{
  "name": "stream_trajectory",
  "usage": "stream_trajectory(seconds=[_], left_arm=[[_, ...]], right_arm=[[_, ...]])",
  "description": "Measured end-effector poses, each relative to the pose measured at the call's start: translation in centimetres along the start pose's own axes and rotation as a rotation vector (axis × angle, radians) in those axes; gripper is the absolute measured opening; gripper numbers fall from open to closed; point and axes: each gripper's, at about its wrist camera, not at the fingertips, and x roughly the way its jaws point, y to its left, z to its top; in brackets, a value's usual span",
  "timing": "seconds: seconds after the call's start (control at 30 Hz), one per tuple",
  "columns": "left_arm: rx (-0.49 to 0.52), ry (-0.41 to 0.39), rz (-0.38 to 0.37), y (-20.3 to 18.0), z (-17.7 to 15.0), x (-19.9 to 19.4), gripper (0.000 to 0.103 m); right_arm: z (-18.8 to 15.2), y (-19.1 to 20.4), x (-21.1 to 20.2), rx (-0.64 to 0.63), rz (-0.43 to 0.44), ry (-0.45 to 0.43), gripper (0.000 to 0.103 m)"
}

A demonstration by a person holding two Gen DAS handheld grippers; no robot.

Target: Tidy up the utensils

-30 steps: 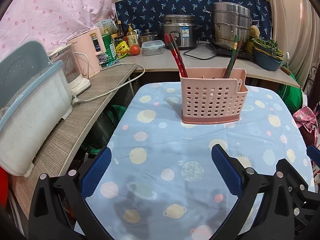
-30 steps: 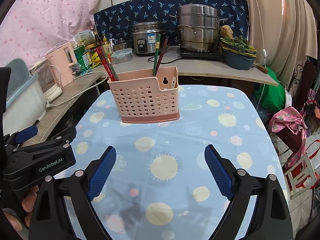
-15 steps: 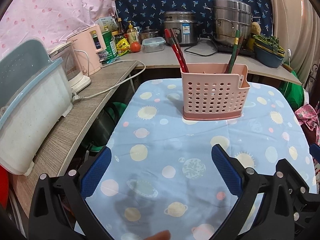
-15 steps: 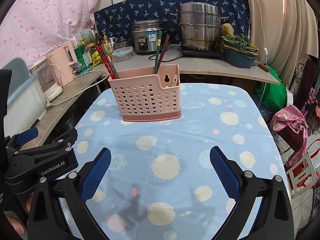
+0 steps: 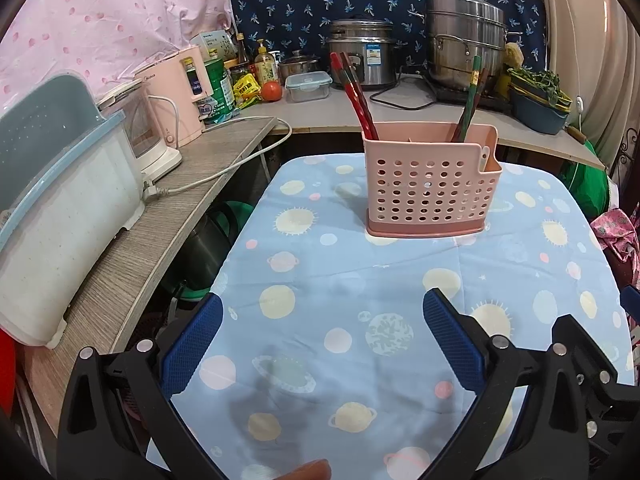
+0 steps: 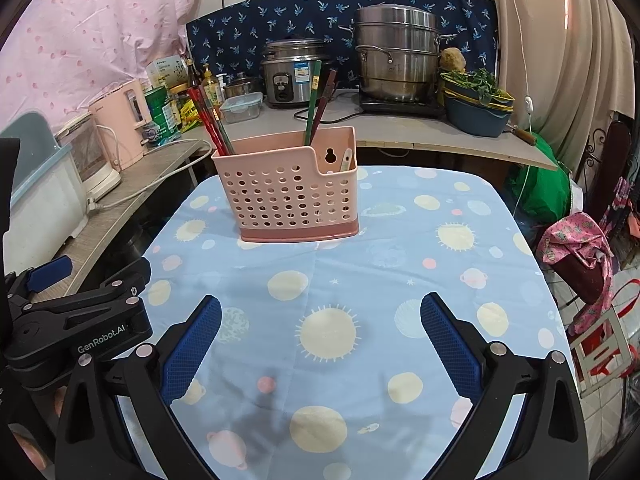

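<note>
Utensils stand in a pink perforated holder (image 5: 430,184) on a table covered by a pale blue cloth (image 5: 340,280) printed with suns and planets. That cloth-covered table is the largest thing in view, with a grey wood-grain counter (image 5: 160,216) running along its left side and far end. On the counter sit a large white and blue bin (image 5: 60,216), a steel stacked steamer pot (image 6: 394,56), a rice cooker (image 6: 294,70) and a pink appliance (image 5: 176,96). The holder sits upright toward the far middle of the table. Red chopsticks (image 5: 358,98) lean in its left compartment; green and dark chopsticks (image 6: 316,104) lean further right; a pale spoon handle (image 6: 346,160) shows in the low right pocket. Nearest the cameras, the left gripper (image 5: 320,336) and the right gripper (image 6: 320,336) both hover over the cloth, blue pads spread wide, holding nothing, well apart from the holder.
</note>
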Motion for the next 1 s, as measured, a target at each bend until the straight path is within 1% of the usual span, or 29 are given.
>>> stream_trajectory(seconds=[0.57, 1.0], left_arm=[[-0.021, -0.004, 0.005, 0.36, -0.09, 0.08, 0.096], [-0.016, 0.002, 0.009, 0.18, -0.28, 0.54, 0.096]], right_arm=[[-0.21, 0.09, 0.47, 0.005, -0.003, 0.011, 0.096], [-0.35, -0.17, 0.76, 0.015, -0.003, 0.019, 0.096]])
